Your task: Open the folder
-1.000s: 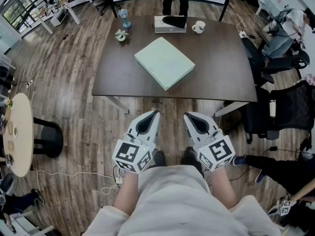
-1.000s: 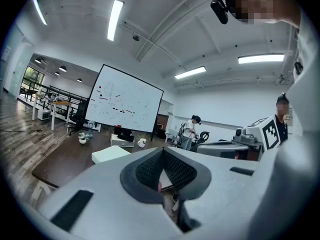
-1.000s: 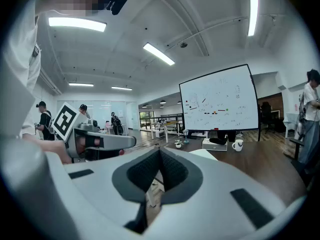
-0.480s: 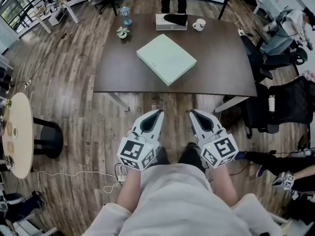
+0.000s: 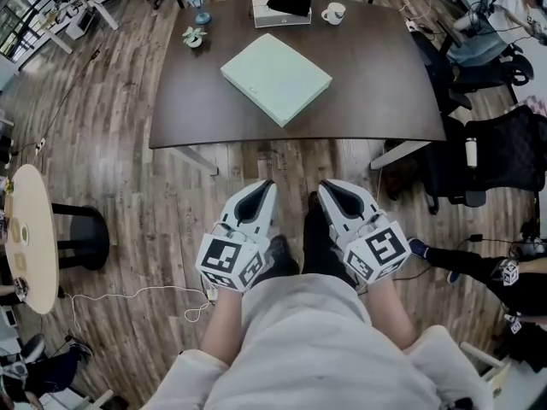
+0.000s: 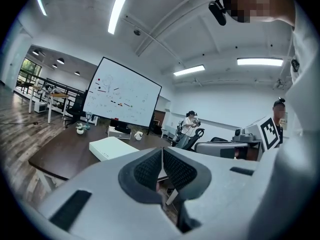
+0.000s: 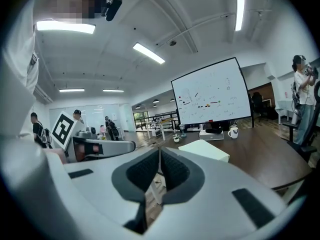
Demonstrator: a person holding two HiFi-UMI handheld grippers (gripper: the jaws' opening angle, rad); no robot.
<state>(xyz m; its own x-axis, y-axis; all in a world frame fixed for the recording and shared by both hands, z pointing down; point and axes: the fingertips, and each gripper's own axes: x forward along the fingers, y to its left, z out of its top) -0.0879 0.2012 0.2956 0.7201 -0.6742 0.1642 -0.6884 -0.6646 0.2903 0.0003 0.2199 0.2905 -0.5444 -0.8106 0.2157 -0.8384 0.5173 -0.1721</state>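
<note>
Zero progress: folder (image 5: 275, 78) closed, flat on bench (image 5: 380, 92), untouched. Both clenched empty: left tool (image 5: 266, 186), right tool (image 5: 326, 186), well apart from folder. Approach, cover lift left.

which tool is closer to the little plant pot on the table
Left. The left tool is off the table's near edge, on the same side as the plant pot at the far left corner; the right tool is beside it, further right.

We cannot read marks on the whiteboard (image 6: 122, 94). The head view's left edge cuts off the round side table (image 5: 41, 250).
</note>
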